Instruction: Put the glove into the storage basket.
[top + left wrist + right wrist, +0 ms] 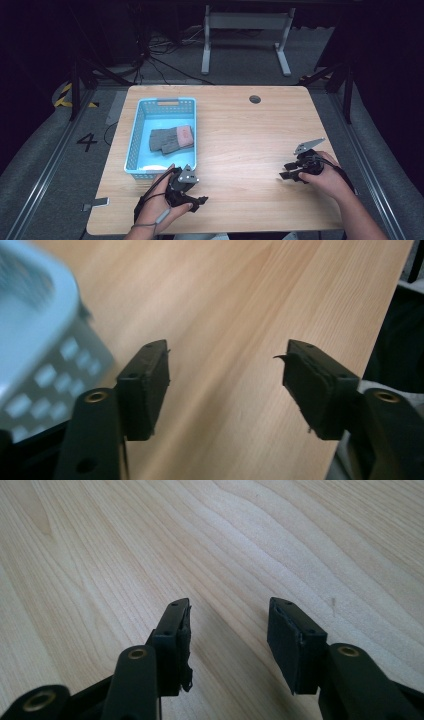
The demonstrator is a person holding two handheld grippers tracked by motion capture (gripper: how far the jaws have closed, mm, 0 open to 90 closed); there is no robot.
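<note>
Two tools are seen from above: the left tool [197, 201] just beside the blue basket [134, 150], where grey gloves [171, 139] lie; the right tool [290, 172] well apart on the worktop [240, 150]. Along each tool, jaws are spread, nothing between. Gloves should be approached from above, clearing the rim.
</note>
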